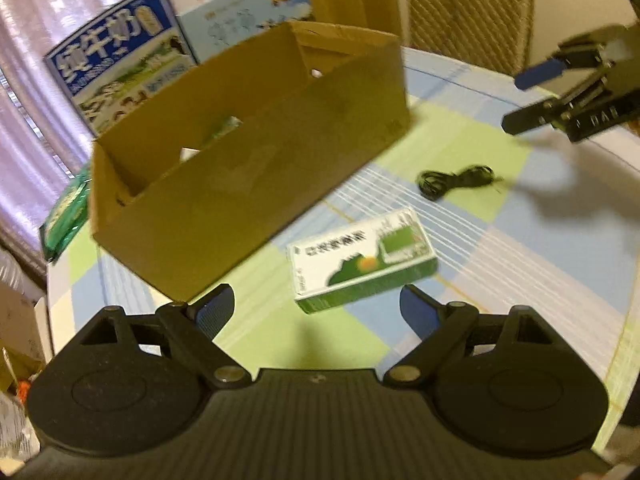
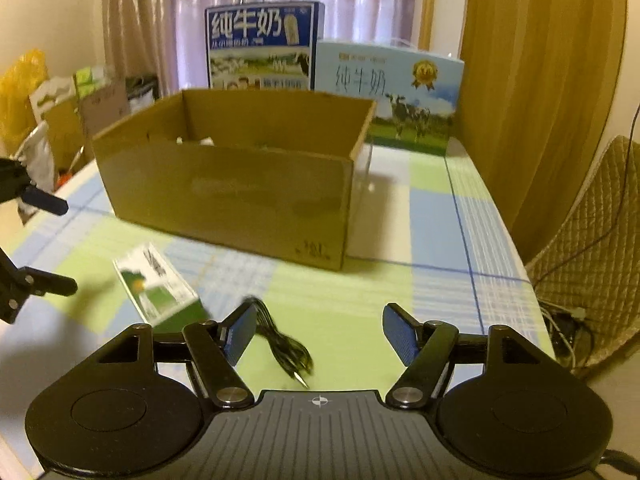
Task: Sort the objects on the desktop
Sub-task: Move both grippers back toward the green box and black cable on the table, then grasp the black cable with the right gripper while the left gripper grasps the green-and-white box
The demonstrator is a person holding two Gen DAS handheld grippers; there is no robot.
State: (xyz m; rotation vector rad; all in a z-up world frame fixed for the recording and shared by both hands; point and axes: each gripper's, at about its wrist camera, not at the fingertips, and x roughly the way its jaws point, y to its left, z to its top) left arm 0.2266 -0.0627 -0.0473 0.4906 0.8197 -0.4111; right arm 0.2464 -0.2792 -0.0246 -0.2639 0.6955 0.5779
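Grippers hovering, both empty, over the checked desk (image 2: 432, 216).

Left gripper (image 1: 316, 304), fingers apart, faces the green-and-white carton (image 1: 362, 260) at lower centre, long axis crosswise to them. Right gripper (image 2: 318, 334), fingers apart, has the coiled black cable (image 2: 286, 340) just ahead, left of centre. Open brown cardboard box (image 2: 240, 196) waits behind; milk cartons read "纯牛奶".

Counter (image 2: 432, 208) cloth is a pastel check of light green, pale blue and white with thin stripes. Cardboard box (image 2: 240, 184) is plain brown, the small carton (image 1: 362, 262) green and white, the cable (image 1: 456, 180) black. Fingers (image 2: 400, 334) have blue pads on black arms. Milk boxes: one dark blue (image 2: 260, 44), one light blue (image 2: 388, 92).
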